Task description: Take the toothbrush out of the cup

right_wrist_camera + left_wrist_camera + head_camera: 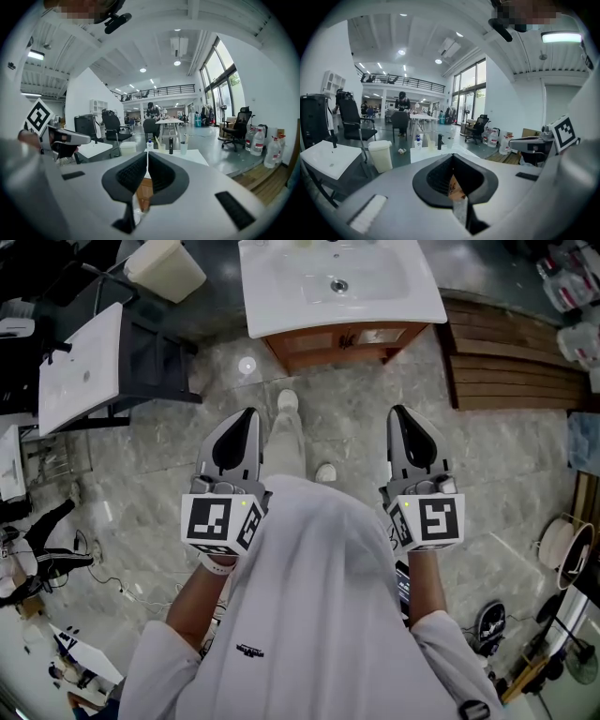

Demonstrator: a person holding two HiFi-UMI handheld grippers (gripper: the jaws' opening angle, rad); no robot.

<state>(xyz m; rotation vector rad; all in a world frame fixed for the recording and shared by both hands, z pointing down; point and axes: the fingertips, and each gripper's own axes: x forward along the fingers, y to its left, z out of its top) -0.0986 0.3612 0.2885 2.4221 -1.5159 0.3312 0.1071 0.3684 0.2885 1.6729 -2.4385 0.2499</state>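
Observation:
I stand a few steps back from a white washbasin [337,282] on a wooden cabinet. On its far rim, in the right gripper view, a pale cup [161,147] holds a slanted stick that looks like the toothbrush [156,140]. Beside it stand a black tap [170,145] and a second white cup [183,147]. The left gripper view shows the same cup [431,144], small and far. My left gripper [248,415] and right gripper [398,412] point toward the basin at waist height. Both are shut and hold nothing, well short of the cup.
A white pump bottle [150,144] stands left of the cup. A white bin [166,268] and a spare basin on a dark stand [80,367] are to the left. Wooden slats [516,362] lie to the right. Office chairs and tables fill the hall beyond.

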